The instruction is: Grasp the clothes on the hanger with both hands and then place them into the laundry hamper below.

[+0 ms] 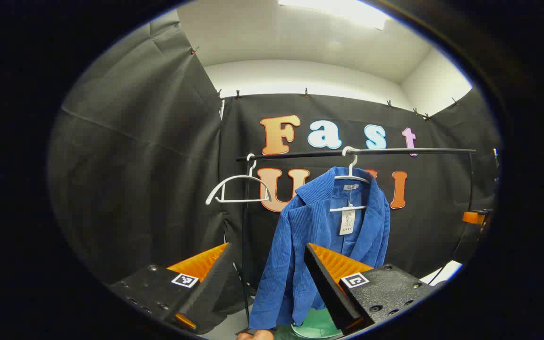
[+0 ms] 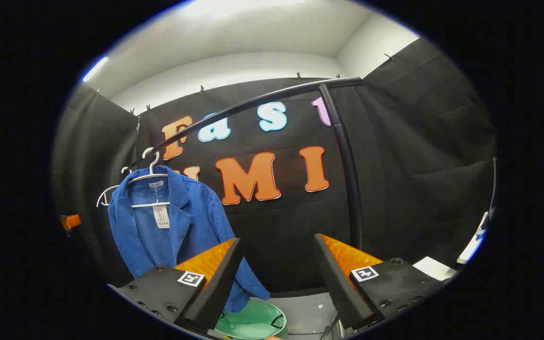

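A blue corduroy jacket (image 1: 310, 236) with a paper tag hangs on a white hanger (image 1: 351, 177) from a black rail (image 1: 357, 152). Its sleeve hangs down between the fingers of my left gripper (image 1: 267, 274), which is open and still short of the cloth. Below the jacket a green hamper (image 1: 317, 326) peeks out. In the right gripper view the jacket (image 2: 168, 226) hangs at the left, the hamper (image 2: 253, 321) sits under it, and my right gripper (image 2: 276, 269) is open, aimed at bare wall to the jacket's right.
An empty white hanger (image 1: 239, 189) hangs at the rail's left end. The rack's right upright post (image 2: 347, 174) stands close behind my right gripper. White paper (image 2: 435, 268) lies on the floor at the right.
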